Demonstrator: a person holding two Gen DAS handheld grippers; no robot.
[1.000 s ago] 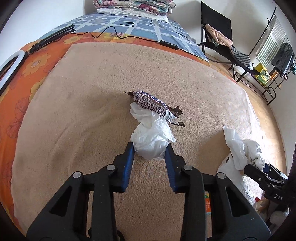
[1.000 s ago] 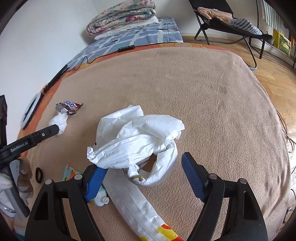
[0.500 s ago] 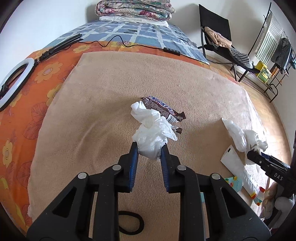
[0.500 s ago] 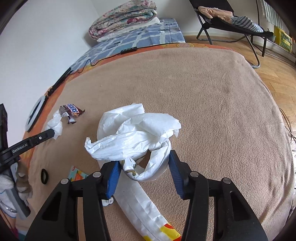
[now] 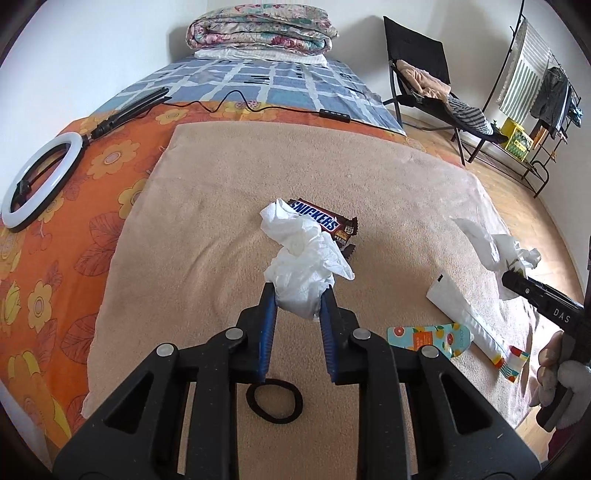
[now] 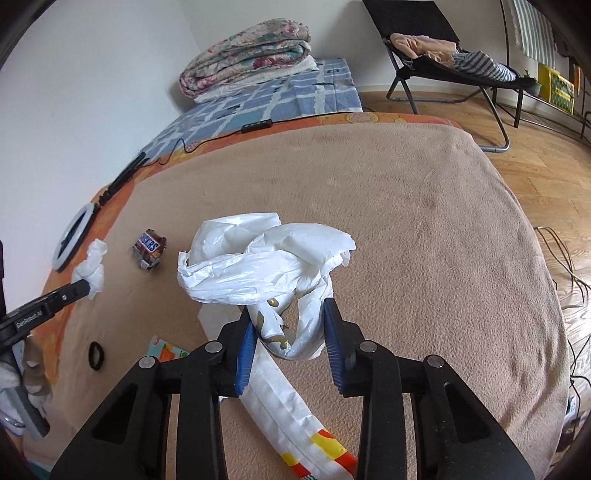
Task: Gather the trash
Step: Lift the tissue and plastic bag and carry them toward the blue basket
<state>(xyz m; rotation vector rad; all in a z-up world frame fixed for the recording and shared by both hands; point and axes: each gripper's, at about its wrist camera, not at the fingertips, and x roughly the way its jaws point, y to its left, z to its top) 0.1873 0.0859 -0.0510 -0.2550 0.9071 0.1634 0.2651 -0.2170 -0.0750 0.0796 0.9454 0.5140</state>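
My left gripper (image 5: 297, 297) is shut on a crumpled white tissue (image 5: 304, 258) and holds it above the beige blanket (image 5: 207, 229). A Snickers wrapper (image 5: 321, 221) lies on the blanket just behind it. My right gripper (image 6: 288, 332) is shut on a crumpled white plastic bag (image 6: 266, 258), lifted over the blanket (image 6: 424, 240). In the right wrist view the left gripper (image 6: 44, 306) holds the tissue (image 6: 92, 267) at far left, with the Snickers wrapper (image 6: 149, 249) beside it. In the left wrist view the right gripper (image 5: 546, 299) holds the bag (image 5: 495, 247) at right.
A long white packet with coloured end (image 5: 476, 328) (image 6: 291, 417), a fruit-patterned card (image 5: 430, 338) and a black hair tie (image 5: 275, 400) lie on the blanket. A ring light (image 5: 40, 181) lies on the orange sheet. A folded quilt (image 5: 258, 33), chair (image 5: 424, 74) and clothes rack (image 5: 535, 85) stand beyond.
Both grippers closed, the left on the tissue and the right on the plastic bag, and both lifted them off the blanket. The Snickers wrapper stayed on the blanket.
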